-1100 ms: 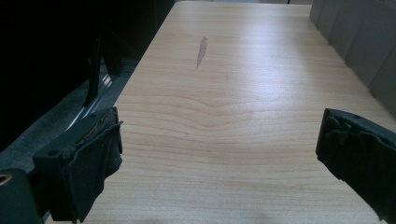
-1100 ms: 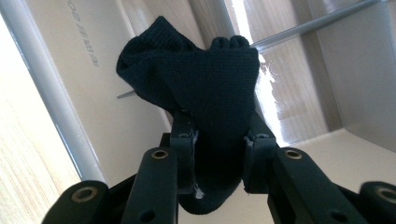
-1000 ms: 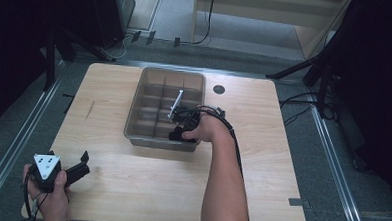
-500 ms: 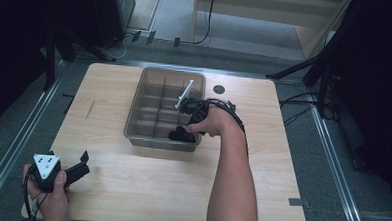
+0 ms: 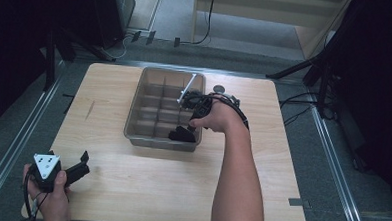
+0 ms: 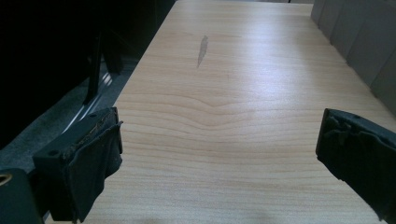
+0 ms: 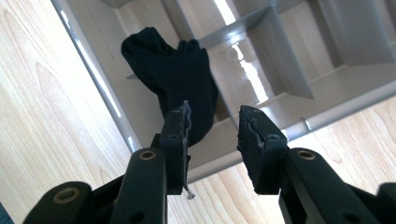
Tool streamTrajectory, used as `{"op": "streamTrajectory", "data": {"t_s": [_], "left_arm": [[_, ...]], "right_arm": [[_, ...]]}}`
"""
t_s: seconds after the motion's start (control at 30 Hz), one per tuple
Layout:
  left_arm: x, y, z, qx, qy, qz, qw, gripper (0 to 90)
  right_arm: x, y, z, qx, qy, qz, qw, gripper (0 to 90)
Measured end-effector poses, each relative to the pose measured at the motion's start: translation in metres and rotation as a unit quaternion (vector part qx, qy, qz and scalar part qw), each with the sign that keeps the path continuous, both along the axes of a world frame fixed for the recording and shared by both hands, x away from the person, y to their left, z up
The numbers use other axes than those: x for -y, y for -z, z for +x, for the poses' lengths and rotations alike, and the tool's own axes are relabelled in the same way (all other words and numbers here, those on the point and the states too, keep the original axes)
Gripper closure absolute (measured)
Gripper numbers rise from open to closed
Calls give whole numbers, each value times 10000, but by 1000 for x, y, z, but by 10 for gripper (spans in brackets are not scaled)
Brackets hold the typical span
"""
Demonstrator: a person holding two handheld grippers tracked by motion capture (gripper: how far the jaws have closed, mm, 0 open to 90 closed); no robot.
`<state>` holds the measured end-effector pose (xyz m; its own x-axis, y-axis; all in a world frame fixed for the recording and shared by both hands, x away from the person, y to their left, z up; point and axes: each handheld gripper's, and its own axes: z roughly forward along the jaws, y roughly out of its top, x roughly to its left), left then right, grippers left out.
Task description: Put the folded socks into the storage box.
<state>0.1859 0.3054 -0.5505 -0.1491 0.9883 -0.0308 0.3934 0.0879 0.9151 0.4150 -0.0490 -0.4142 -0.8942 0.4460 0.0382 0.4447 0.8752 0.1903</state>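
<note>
A grey divided tray stands in the middle of the wooden table. A black sock lies bunched in its near right compartment. My right gripper hovers just above the sock, over the tray's right side. In the right gripper view its jaws stand open with nothing between them, and the sock lies just beyond the tips, in the tray. My left gripper rests at the table's near left corner, wide open and empty.
A dark round hole sits in the table just beyond the tray's far right corner. A short dark mark lies on the wood to the left of the tray. The tray's outer wall stands right of my left gripper. Dark stands and cables surround the table.
My right gripper has let go of the sock and drawn back up and to the right. The sock stays in the compartment. The left gripper has not moved.
</note>
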Motion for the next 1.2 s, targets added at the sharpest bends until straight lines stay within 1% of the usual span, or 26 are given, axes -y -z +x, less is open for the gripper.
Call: {"op": "streamTrajectory", "data": {"t_s": [0.07, 0.2, 0.3, 0.37, 0.43, 0.57, 0.6, 0.63, 0.67, 0.7, 0.73, 0.77, 0.8, 0.87, 0.93, 0.97, 1.0, 1.1, 1.2], "left_arm": [[0, 0, 0, 1, 2, 0, 10000, 8], [0, 0, 0, 0, 4, 14, 10000, 8], [1, 0, 0, 0, -10, 27, 10000, 8], [1, 0, 0, -4, -9, 36, 10000, 8], [1, 0, 0, 3, -13, 35, 10000, 8], [1, 0, 0, -4, -14, 37, 10000, 8], [1, 0, 0, 3, -15, 34, 10000, 8], [1, 0, 0, 3, -15, 34, 10000, 8], [1, 0, 0, -5, -15, 37, 10000, 8], [1, 0, 0, -5, -15, 37, 10000, 8], [1, 0, 0, -9, -10, 37, 10000, 8], [1, 0, 0, -9, -10, 37, 10000, 8], [1, 0, 0, -14, -8, 39, 10000, 8], [1, 0, 0, -10, -9, 43, 10000, 8], [1, 0, 0, -9, -10, 45, 10000, 8], [1, 0, 0, -8, -9, 47, 10000, 8], [1, 0, 0, -9, -10, 42, 10000, 8], [1, 0, 0, -10, -6, 45, 10000, 8], [1, 0, 0, -9, -2, 51, 10000, 8]], "right_arm": [[3, -2, 1, 15, 30, 30, 10000, 627], [16, -9, 1, 84, 153, 53, 9998, 593], [27, -13, 1, 183, 282, 3, 9994, 537], [35, -16, 0, 207, 363, -43, 9991, 513], [43, -18, 0, 262, 476, -74, 9985, 489], [61, -21, -1, 365, 701, -10, 9969, 433], [65, -21, -1, 387, 753, -3, 9964, 412], [65, -21, -1, 387, 753, -3, 9964, 412], [74, -21, -1, 406, 867, 19, 9954, 381], [74, -21, -1, 406, 867, 19, 9954, 381], [84, -19, -2, 427, 971, 17, 9944, 353], [84, -19, -2, 427, 971, 17, 9944, 353], [93, -16, -4, 473, 1097, 24, 9928, 311], [103, -14, -6, 532, 1241, 3, 9908, 282], [112, -12, -7, 514, 1357, 3, 9894, 273], [116, -11, -9, 482, 1410, 36, 9888, 260], [119, -10, -10, 499, 1456, 66, 9881, 232], [131, -7, -12, 603, 1701, 67, 9836, 149], [143, -3, -13, 704, 1898, 81, 9793, 105]]}}
